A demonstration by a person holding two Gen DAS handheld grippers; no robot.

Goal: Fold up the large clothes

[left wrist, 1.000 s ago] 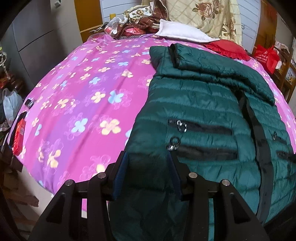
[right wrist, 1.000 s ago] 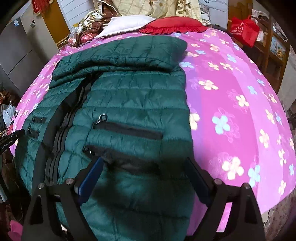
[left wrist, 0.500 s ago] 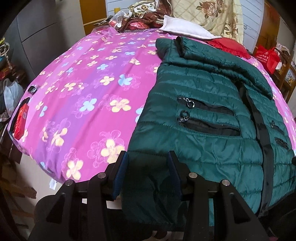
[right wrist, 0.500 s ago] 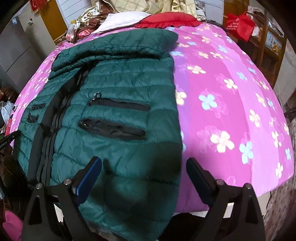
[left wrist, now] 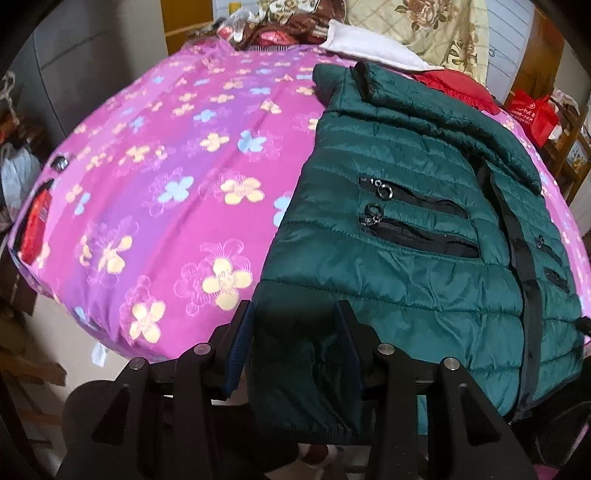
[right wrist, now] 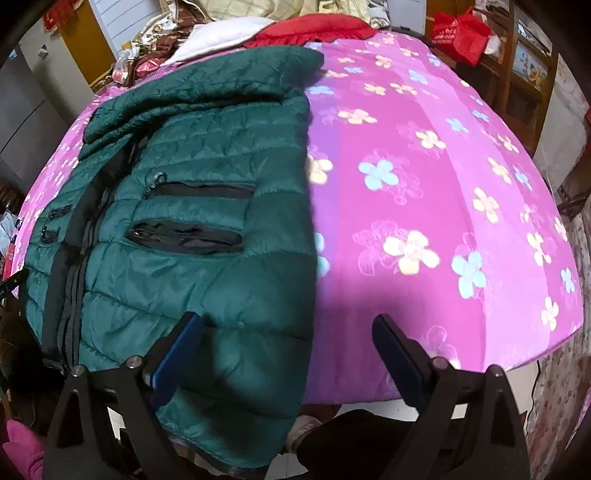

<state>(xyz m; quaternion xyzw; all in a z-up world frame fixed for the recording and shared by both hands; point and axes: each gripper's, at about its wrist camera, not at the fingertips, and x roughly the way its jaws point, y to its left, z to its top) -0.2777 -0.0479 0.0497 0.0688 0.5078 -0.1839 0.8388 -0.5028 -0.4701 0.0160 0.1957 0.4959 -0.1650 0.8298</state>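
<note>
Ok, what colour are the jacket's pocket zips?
Black, against the dark green jacket; clearest in the left wrist view.

The green jacket [left wrist: 406, 258] has slid toward the bed's [left wrist: 166, 192] near edge, its hem now hanging over, and the left hand-held gripper [left wrist: 295, 343] has just been opening around that hem.

Quilted jacket [left wrist: 406, 280]: slightly glossy synthetic cloth, metal zip pulls [left wrist: 386, 191]. Bedsheet [left wrist: 177, 192]: smooth matt printed cloth.

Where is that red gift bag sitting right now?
The red gift bag sits at the right wrist view's top right, on wooden shelving beyond the floral bedspread.
</note>
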